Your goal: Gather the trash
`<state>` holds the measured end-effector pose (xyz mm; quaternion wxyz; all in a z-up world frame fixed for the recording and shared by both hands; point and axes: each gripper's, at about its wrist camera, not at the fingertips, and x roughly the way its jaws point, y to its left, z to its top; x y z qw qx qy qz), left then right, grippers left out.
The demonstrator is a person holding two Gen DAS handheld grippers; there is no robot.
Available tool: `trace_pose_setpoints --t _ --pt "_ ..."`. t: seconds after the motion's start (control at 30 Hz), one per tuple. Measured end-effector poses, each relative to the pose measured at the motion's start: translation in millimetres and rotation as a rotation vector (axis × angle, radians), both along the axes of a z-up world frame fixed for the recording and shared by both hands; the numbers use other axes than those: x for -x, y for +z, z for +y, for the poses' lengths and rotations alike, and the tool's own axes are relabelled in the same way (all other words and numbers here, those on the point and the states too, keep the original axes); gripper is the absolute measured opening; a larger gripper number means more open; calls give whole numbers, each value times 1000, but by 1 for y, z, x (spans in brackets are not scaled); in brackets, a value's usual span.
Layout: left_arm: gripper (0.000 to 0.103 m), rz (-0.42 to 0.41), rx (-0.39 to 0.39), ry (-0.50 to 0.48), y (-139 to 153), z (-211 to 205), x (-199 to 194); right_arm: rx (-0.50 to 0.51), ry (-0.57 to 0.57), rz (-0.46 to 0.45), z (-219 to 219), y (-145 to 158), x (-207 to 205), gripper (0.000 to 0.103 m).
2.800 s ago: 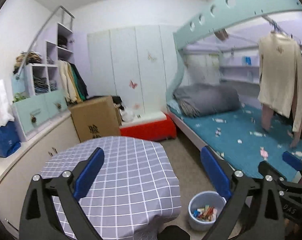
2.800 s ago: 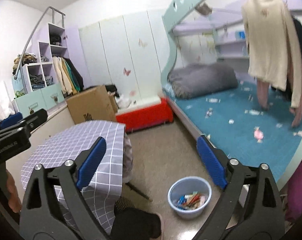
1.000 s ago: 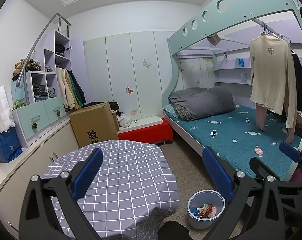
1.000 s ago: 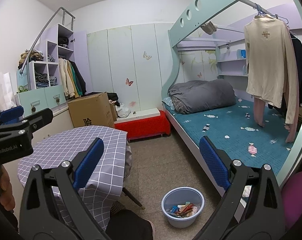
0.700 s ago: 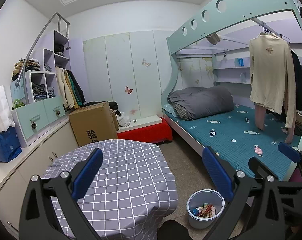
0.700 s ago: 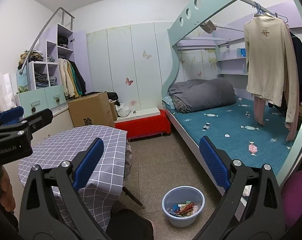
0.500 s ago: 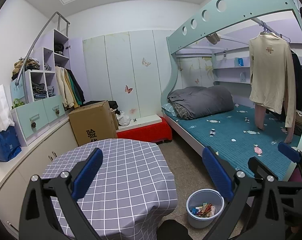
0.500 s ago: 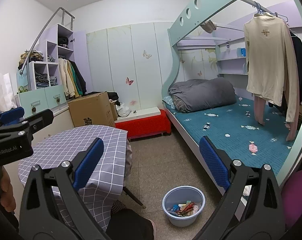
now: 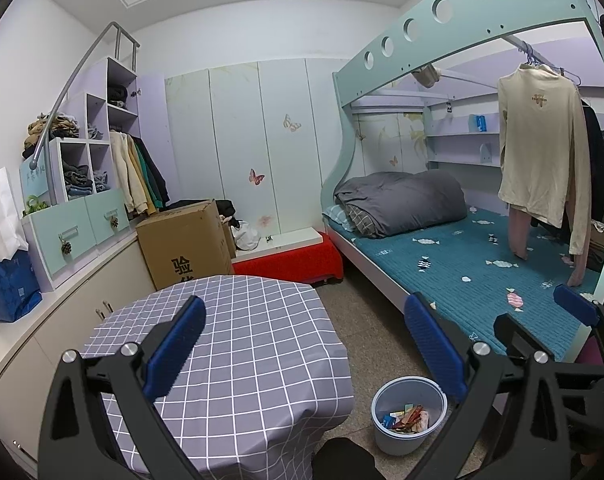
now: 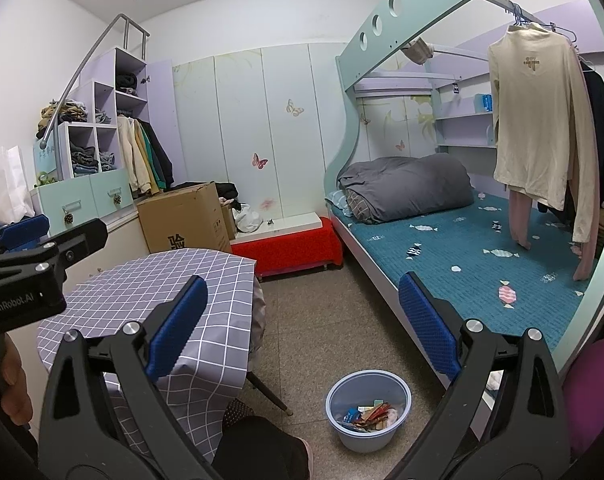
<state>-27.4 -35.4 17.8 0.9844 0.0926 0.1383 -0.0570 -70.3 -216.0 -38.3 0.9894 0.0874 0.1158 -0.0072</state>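
Observation:
A pale blue bin [image 9: 409, 416] stands on the floor between the table and the bed, with several colourful wrappers [image 9: 406, 419] inside; it also shows in the right wrist view [image 10: 368, 410]. My left gripper [image 9: 304, 344] is open and empty, held above the round table with the grey checked cloth [image 9: 238, 344]. My right gripper [image 10: 298, 320] is open and empty, above the floor near the bin. The table top shows no trash.
A bunk bed with a teal mattress [image 9: 462, 264] runs along the right. A cardboard box [image 9: 186, 244], a red bench [image 9: 290, 260] and shelves with drawers [image 9: 74, 216] line the back and left. A jumper [image 9: 542, 140] hangs at right. My knee [image 10: 258, 448] is below.
Both grippers have tilted up and steadied since 2.8 s ago, so more of the ceiling shows. Over the last second almost nothing has moved; both stay open.

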Motion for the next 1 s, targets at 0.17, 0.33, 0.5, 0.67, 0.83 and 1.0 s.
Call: trace_pose_setpoints --t 0.17,0.33,0.5,0.67,0.83,1.0 --pt "98 1 0 -2 -2 -1 0 -1 3 5 1 -1 0 94" --pt "98 2 -1 -2 -3 -2 1 -2 3 7 1 -2 -1 94" --pt "98 3 -1 -3 -3 -3 1 -5 6 10 1 -2 -1 94" --pt "98 4 -1 -1 -4 -4 2 -6 7 11 0 -3 -1 94" --pt "98 5 -1 -4 -5 -4 2 -7 7 13 -2 -4 0 94" --pt "98 3 0 -3 -4 -3 2 -7 10 15 -5 -5 -3 94"
